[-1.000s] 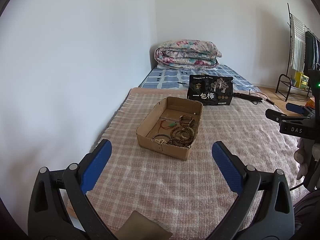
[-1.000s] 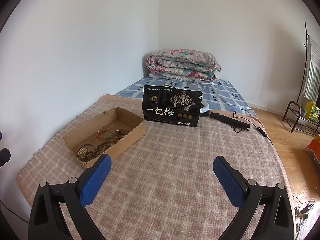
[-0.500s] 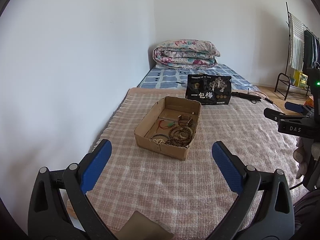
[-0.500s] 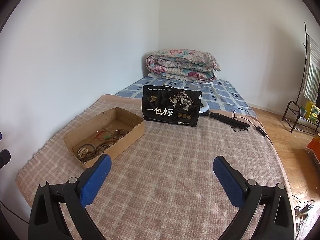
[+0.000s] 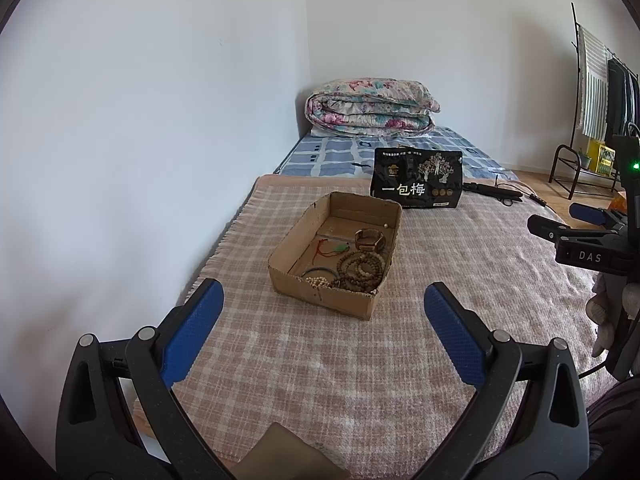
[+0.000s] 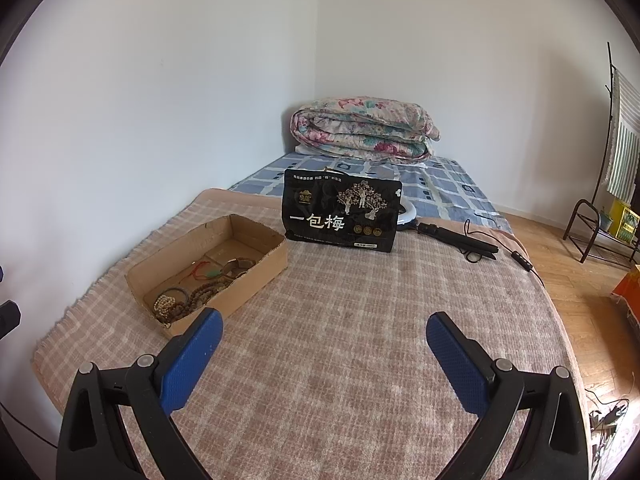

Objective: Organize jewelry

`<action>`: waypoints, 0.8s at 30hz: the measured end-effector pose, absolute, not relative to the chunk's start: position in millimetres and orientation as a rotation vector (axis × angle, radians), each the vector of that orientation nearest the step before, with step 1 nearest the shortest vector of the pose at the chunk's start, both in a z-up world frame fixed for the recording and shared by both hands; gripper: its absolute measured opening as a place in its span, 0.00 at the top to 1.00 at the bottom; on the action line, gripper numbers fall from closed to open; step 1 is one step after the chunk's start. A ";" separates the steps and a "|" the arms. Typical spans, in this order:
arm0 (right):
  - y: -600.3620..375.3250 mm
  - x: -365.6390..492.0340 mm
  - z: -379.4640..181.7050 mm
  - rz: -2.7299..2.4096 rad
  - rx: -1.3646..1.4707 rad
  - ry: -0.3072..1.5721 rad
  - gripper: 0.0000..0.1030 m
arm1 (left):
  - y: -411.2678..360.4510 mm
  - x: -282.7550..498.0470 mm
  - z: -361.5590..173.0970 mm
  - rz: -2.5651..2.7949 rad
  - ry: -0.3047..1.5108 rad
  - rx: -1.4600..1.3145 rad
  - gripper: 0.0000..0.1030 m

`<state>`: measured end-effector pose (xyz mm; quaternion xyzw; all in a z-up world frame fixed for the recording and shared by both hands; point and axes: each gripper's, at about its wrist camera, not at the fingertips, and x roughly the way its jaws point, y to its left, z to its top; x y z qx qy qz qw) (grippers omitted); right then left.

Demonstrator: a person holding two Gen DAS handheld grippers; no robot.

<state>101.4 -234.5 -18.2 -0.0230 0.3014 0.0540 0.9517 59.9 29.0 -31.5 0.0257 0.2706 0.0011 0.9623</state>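
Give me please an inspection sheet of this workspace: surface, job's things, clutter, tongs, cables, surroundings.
Surface: pink checked blanket over the bed, lying flat.
Job's things: open cardboard box holding brown bead strings, a pale bead bracelet, a red cord with green pendant and a wide brown bangle.
Clutter: black snack bag standing behind the box; a flat tan item at the blanket's near edge, kind unclear.
Tongs: left tongs and right tongs both open, holding nothing.
Cables: black cord with inline switch beside a black folded device.
Surroundings: folded floral quilt, white walls, clothes rack.
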 end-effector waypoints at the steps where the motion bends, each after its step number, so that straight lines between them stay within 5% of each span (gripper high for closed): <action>1: -234.3 101.8 -17.9 0.110 -0.047 0.614 0.00 | 27.9 59.6 -31.6 0.002 0.548 0.052 0.01; 24: -236.7 99.8 -20.0 0.110 -0.048 0.618 0.00 | 28.4 59.3 -33.3 0.006 0.544 0.049 0.01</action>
